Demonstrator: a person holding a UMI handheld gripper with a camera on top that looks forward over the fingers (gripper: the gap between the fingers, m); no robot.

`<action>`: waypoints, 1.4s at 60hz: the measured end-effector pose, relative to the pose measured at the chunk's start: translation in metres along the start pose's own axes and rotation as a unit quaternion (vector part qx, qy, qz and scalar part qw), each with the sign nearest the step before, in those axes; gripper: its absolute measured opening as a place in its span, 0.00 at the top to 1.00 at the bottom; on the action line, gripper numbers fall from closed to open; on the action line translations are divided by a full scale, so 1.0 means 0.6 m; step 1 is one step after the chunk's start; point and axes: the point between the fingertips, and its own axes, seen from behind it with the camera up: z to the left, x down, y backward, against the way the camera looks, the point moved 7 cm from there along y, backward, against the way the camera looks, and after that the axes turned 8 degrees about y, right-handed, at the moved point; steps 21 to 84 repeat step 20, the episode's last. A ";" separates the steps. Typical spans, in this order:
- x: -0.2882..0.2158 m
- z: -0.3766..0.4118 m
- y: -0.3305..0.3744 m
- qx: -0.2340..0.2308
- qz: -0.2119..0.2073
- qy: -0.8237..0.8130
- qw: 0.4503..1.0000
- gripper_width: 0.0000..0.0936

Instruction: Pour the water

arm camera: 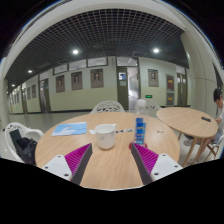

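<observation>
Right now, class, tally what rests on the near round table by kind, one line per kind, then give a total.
White cup: 1
Blue bottle: 1
Light blue flat item, kind unclear: 1
Total: 3
All sit on the round wooden table, beyond the open fingers, which hold nothing.
</observation>
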 end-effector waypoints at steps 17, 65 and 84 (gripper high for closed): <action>0.003 0.063 0.037 -0.069 -0.015 -0.020 0.997 0.09; 0.003 0.053 0.035 -0.071 -0.010 -0.027 0.997 0.09; 0.003 0.053 0.035 -0.071 -0.010 -0.027 0.997 0.09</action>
